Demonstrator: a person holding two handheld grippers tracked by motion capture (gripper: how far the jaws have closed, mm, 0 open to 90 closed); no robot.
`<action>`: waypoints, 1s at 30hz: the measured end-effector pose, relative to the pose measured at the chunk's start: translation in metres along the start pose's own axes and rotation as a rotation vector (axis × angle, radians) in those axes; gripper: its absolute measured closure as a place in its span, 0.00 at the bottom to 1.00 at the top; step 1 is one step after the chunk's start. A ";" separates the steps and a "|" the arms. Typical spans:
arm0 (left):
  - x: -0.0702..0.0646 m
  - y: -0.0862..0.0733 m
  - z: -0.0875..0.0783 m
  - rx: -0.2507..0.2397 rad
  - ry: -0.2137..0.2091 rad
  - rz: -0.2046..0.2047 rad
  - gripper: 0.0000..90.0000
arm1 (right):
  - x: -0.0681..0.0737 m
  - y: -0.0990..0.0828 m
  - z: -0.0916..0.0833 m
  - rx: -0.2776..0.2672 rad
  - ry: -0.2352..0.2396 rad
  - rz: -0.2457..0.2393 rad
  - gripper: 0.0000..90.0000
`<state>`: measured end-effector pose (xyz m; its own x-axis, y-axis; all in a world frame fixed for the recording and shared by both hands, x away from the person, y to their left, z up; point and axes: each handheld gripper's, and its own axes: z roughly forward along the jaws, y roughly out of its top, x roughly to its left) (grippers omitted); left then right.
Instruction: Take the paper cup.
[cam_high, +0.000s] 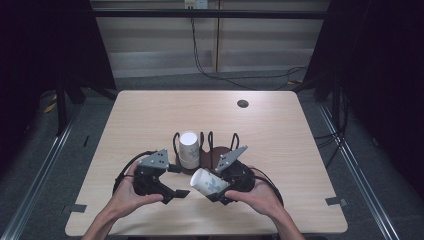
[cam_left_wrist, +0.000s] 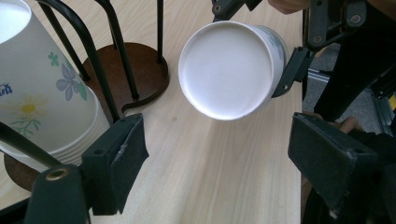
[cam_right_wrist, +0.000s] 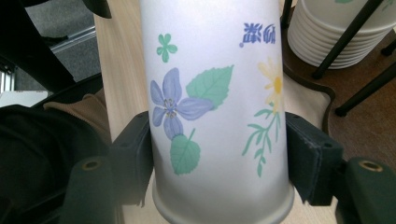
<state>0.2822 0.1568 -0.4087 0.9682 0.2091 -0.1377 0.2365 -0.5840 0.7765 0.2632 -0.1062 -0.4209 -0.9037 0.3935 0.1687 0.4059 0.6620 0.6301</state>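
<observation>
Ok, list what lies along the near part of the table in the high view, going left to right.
Left gripper → paper cup held sideways → right gripper, its body and hand just right of the cup. The stack of cups in the wire rack sits farther back, so I leave it out.

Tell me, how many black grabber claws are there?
2. The left gripper sits open near the table's front, left of the paper cup. The right gripper squeezes that cup, just in front of the cup rack. None seem hidden.
</observation>
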 end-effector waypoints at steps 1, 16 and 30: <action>0.000 0.000 0.001 0.000 0.003 0.004 0.20 | 0.000 0.000 0.000 0.004 0.002 -0.005 0.36; -0.006 0.002 0.011 0.076 -0.011 0.068 0.23 | 0.004 0.003 0.002 0.099 -0.010 -0.038 0.36; -0.008 0.001 0.016 0.117 -0.038 0.091 0.30 | 0.012 0.010 0.009 0.168 0.001 -0.071 0.36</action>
<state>0.2758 0.1417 -0.4167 0.9879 0.1226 -0.0948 0.1534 -0.6870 0.7103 0.2581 -0.0891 -0.4193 -0.9308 0.3420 0.1290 0.3585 0.7855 0.5045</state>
